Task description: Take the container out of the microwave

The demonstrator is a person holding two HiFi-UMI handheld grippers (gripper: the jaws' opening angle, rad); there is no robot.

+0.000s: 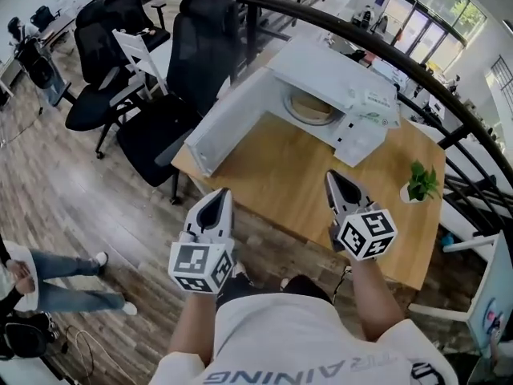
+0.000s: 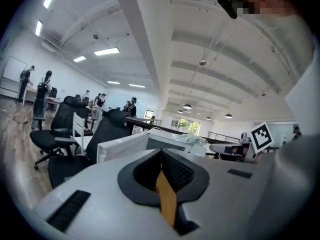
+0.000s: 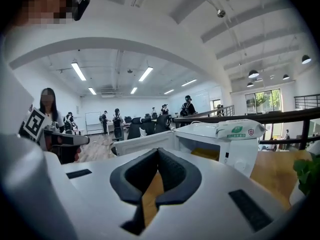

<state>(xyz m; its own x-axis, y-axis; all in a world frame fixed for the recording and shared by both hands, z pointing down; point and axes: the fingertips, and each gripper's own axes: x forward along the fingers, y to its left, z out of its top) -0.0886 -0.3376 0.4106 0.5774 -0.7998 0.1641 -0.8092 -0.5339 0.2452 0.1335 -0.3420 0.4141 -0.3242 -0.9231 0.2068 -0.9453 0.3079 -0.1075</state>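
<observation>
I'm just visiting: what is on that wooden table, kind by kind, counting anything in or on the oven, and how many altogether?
microwave, door open: 1
container inside the microwave: 1
white packet on top of the microwave: 1
potted plant: 1
Total: 4

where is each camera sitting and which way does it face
Head view: on the person's head, steeply down at the table and open microwave; both forearms, left gripper and right gripper show.
Left gripper view: rides that gripper, along its shut fingers toward the microwave door and chairs.
Right gripper view: rides that gripper, along its shut fingers into the microwave cavity.
Shared: all show the microwave; each gripper view catches the other's marker cube.
</observation>
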